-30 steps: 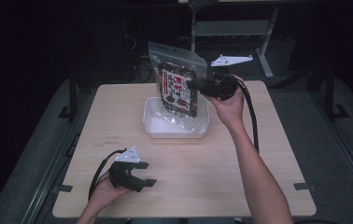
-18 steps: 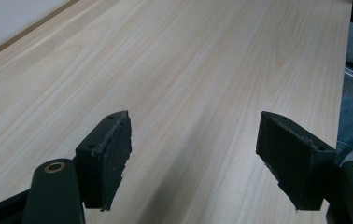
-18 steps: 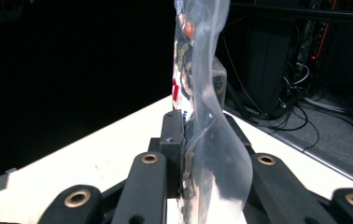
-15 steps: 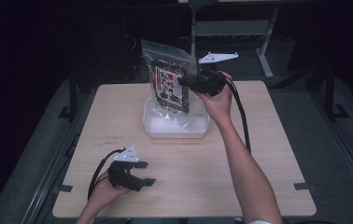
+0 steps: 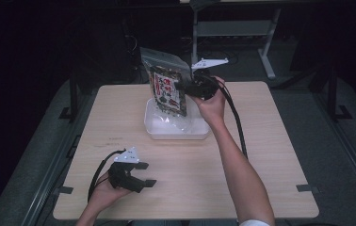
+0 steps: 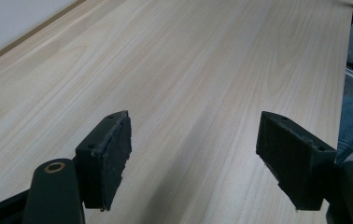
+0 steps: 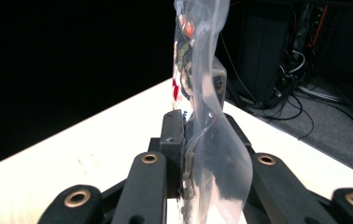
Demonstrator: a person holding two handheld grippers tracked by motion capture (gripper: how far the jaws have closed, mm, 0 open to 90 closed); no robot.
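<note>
High view down over table [image 5: 270,141]; gripper views close along own jaws.

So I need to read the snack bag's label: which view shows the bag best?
The high view: the snack bag faces the camera, printed front visible, held above the white tray by the right gripper. The right gripper view shows its edge only.

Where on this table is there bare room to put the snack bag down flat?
Bare wood lies right of the white tray, out to the table's right edge, though the right forearm crosses it. The far-left corner, left of the tray, is bare too. The near-left is taken by the left tool. The snack bag hangs from the right tool over the tray.
</note>
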